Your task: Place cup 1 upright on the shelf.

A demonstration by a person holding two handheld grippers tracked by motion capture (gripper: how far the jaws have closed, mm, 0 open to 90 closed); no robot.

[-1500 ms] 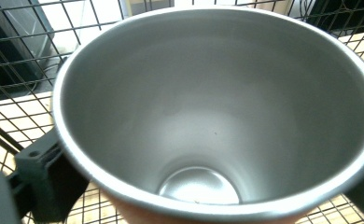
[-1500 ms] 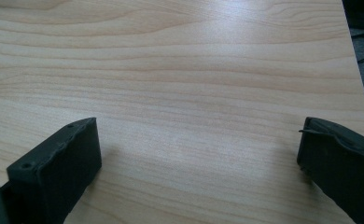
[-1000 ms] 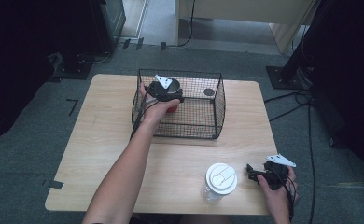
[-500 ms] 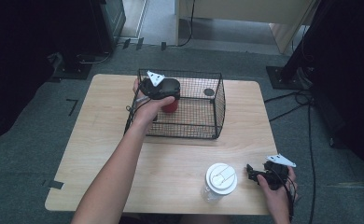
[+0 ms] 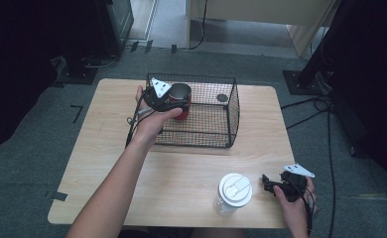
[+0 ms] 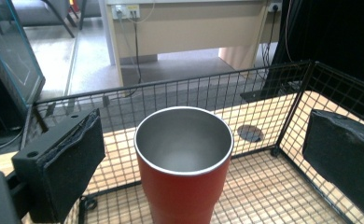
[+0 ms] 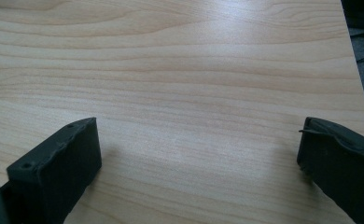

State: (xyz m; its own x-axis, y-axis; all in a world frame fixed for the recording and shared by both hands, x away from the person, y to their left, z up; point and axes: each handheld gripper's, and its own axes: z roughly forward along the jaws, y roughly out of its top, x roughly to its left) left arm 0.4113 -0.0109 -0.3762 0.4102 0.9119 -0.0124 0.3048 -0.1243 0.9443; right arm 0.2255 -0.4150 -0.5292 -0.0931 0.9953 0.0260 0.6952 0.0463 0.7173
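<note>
Inside wire basket (image 5: 216,121): red tumbler (image 6: 184,163).

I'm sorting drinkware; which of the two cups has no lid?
The red metal tumbler in the black wire basket, between the left claw's jaws; the clear plastic cup on the table wears a white lid.

The tumbler (image 5: 181,98) stands in the wire basket (image 5: 216,126), lidded cup (image 5: 233,192) nearer the front edge.

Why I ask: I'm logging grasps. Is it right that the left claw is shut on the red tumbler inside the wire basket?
Not quite. The left claw is open: in the left gripper view its jaws stand well apart on either side of the red tumbler, not touching it. The tumbler is inside the wire basket.
</note>
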